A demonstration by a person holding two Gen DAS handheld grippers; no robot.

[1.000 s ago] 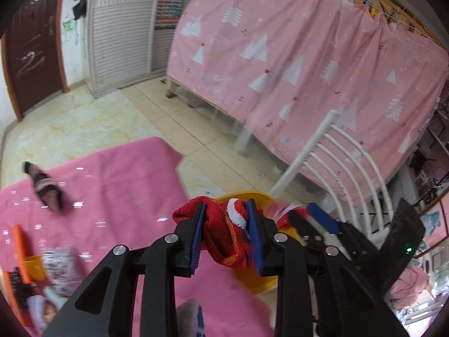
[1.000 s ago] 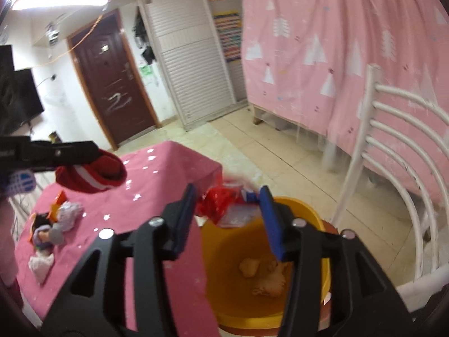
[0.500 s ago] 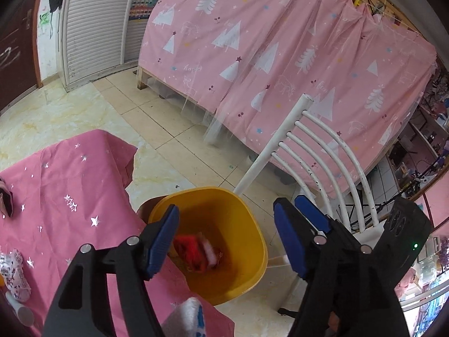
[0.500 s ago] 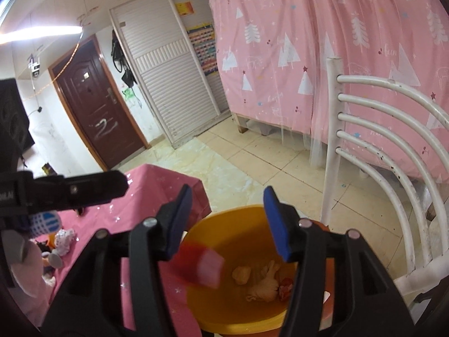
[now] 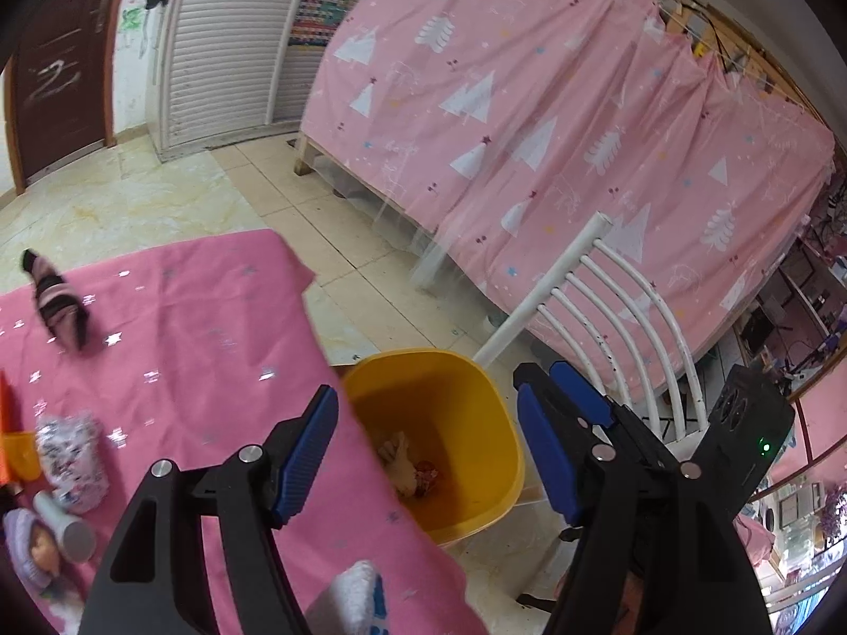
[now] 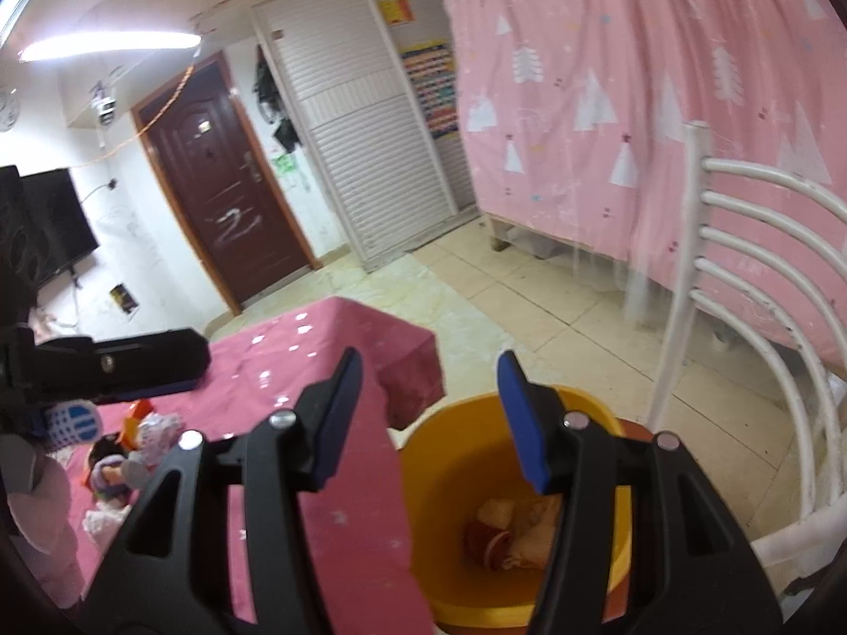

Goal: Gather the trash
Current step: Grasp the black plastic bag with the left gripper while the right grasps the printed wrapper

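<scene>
- Blue-padded fingers (image 5: 309, 450) of the left gripper (image 5: 429, 450) stand wide apart, nothing between them; jaws have just been opening
- Right gripper (image 6: 431, 418) likewise parted, pads bare, nothing held; its jaws have also just been opening, by a smaller amount
- Both grippers hang above the yellow bin (image 5: 492, 407), which stands on the tiled floor (image 5: 159, 196) just beside the table edge
- Inside the bin: a red sock with a white band (image 6: 489, 542) and pale crumpled scraps (image 6: 532, 534) lying on the bottom; a small red wrapper (image 5: 426, 473) among them
- Pink star-print tablecloth (image 5: 185, 349) covers the table on the bin's near-left side, its corner hanging close to the bin rim
- Striped dark-and-pink sock (image 5: 55, 301) lies on the cloth, well away from the bin, toward the far table edge
- Patterned crumpled bundle (image 5: 71, 460), a small doll (image 5: 32, 550), a grey tube (image 5: 66, 524) and an orange piece (image 5: 18, 450) cluster on the cloth, farther from the bin still
- White metal chair (image 6: 751, 286) stands just beyond the bin, its back rails rising over it
- Pink tree-print curtain (image 5: 529, 106) hangs behind the chair; dark brown door (image 6: 222, 185) far off across the room from the bin
</scene>
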